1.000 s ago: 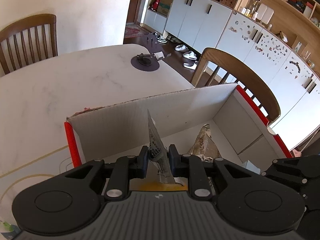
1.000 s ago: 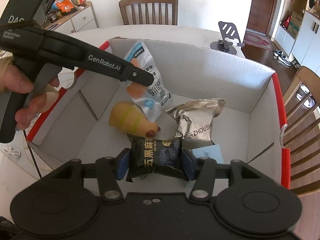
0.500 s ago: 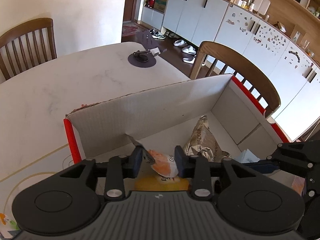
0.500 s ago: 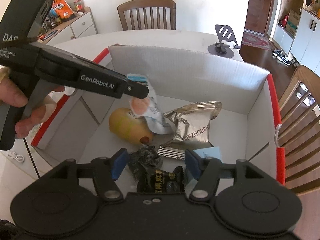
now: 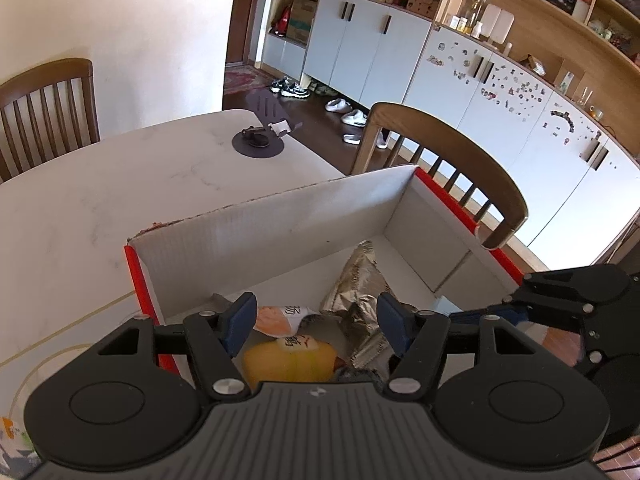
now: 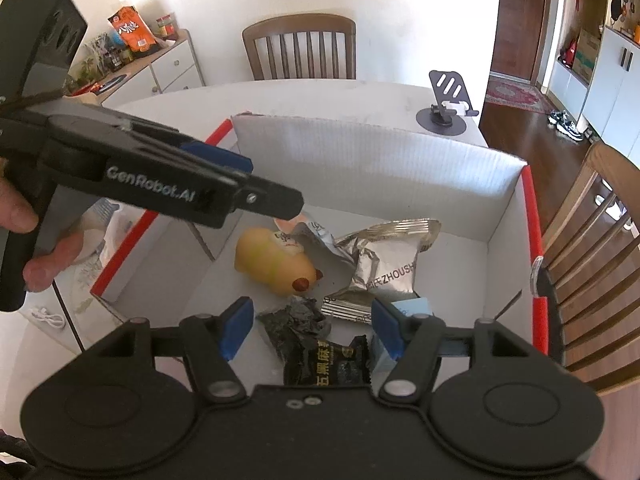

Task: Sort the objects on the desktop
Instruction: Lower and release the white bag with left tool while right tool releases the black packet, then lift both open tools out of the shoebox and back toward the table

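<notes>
1. Left wrist view: the left gripper (image 5: 316,322) hangs over the near end of the white cardboard box (image 5: 280,232) with red edges, which sits on the pale marble table (image 5: 100,184). Its jaws have just been opening and now stand well apart with nothing clamped; the blue pads press on nothing. Below the gap lie the orange-and-white snack pouch (image 5: 280,318), the yellow toy (image 5: 288,362) and the crinkled silver packet (image 5: 356,280), all on the box floor. The right gripper (image 5: 560,300) pokes in from the right edge. A black phone stand (image 5: 260,136) sits farther off on the table, with a wooden chair (image 5: 452,164) beyond the box.

2. Right wrist view: the right gripper (image 6: 312,326) also stands open, holding nothing; its jaws have just been opening. The black snack packet (image 6: 320,348) lies loose on the box floor between and under the pads, untouched by them. Just beside it are a small blue card (image 6: 416,306), the silver packet and the yellow toy. The left gripper reaches in from the left, held by a person's hand (image 6: 36,248).
</notes>
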The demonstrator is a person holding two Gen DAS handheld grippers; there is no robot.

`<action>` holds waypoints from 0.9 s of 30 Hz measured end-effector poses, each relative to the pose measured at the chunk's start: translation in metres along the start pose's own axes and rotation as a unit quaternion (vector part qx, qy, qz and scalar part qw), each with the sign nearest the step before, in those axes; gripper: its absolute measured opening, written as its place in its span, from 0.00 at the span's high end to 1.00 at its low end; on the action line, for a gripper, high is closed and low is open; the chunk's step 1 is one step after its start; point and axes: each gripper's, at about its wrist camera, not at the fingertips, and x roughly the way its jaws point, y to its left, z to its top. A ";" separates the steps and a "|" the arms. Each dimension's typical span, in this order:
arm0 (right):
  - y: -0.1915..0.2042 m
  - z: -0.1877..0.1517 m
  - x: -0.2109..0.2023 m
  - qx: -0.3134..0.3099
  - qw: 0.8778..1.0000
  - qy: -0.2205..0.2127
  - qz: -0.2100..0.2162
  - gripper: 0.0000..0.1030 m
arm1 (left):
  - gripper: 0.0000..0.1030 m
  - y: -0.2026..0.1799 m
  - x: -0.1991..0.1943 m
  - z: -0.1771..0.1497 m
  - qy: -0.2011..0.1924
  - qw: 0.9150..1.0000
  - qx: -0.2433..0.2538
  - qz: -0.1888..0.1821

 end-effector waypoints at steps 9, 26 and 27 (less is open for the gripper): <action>-0.002 -0.004 -0.012 0.001 1.000 -0.010 0.004 0.36 | 0.28 -0.012 -0.022 -0.013 -0.009 1.000 0.006 -0.015; -0.001 -0.014 -0.031 0.004 1.000 -0.024 0.000 0.34 | 0.12 -0.024 -0.062 -0.052 -0.024 0.999 0.008 -0.033; 0.000 -0.014 -0.032 0.004 1.000 -0.025 -0.002 0.32 | 0.07 -0.023 -0.064 -0.053 -0.025 0.999 0.007 -0.034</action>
